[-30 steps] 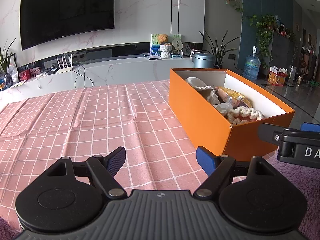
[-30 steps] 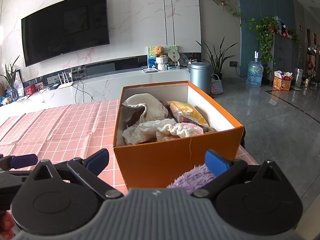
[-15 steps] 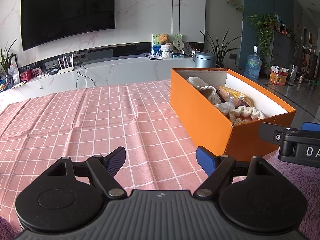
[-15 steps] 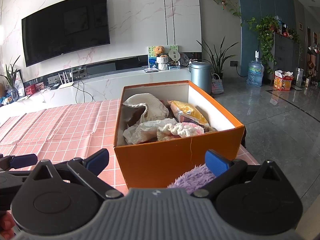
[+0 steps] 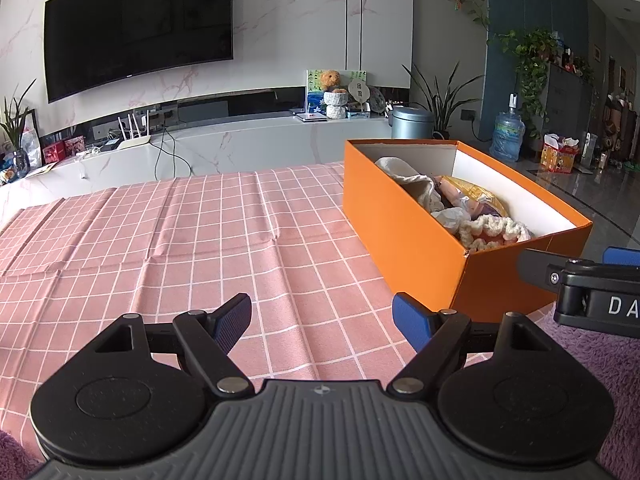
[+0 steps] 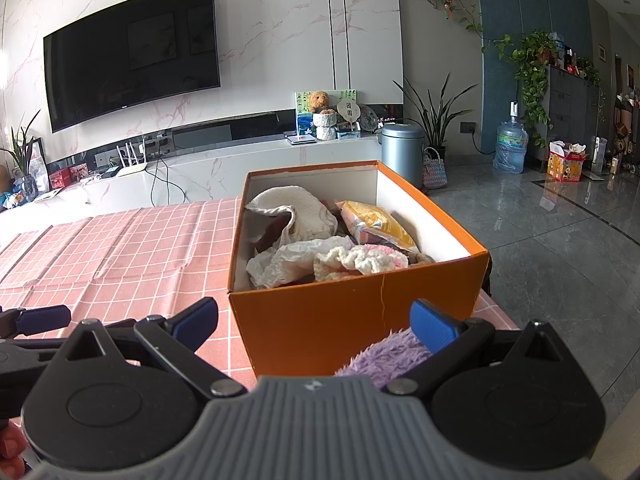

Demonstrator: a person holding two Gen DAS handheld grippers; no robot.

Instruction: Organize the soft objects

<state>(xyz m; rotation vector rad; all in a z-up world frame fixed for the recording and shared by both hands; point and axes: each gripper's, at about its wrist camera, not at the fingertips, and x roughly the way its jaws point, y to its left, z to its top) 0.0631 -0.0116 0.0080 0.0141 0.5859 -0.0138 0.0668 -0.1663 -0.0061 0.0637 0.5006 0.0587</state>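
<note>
Your orange box (image 6: 352,320) sits open on the pink checked cloth (image 5: 160,248), at its right side, and it is nearly full. At the far end lies a cream fleece piece (image 6: 296,212), folded over something dark brown. Beside it, against the right wall, is a yellow packet (image 6: 376,222). Toward the near end you have a crumpled white bag (image 6: 288,258) and a cream and pink knitted piece (image 6: 360,260) touching it. The inner walls are white, and the near wall shows a thin vertical crease.

The purple fluffy thing (image 6: 384,356) is outside the box, just in front of its near wall on your right side. Its pile is long and shaggy, pale lilac. It lies under your right gripper (image 6: 314,320), whose blue-padded fingers (image 6: 434,326) are spread wide, one of them over the fluff; you are gripping nothing with it.

Your left gripper (image 5: 322,318) hovers over bare cloth left of the box, fingers also spread wide and empty. More purple fluff shows at the lower right of the left view, below the right gripper's body.
</note>
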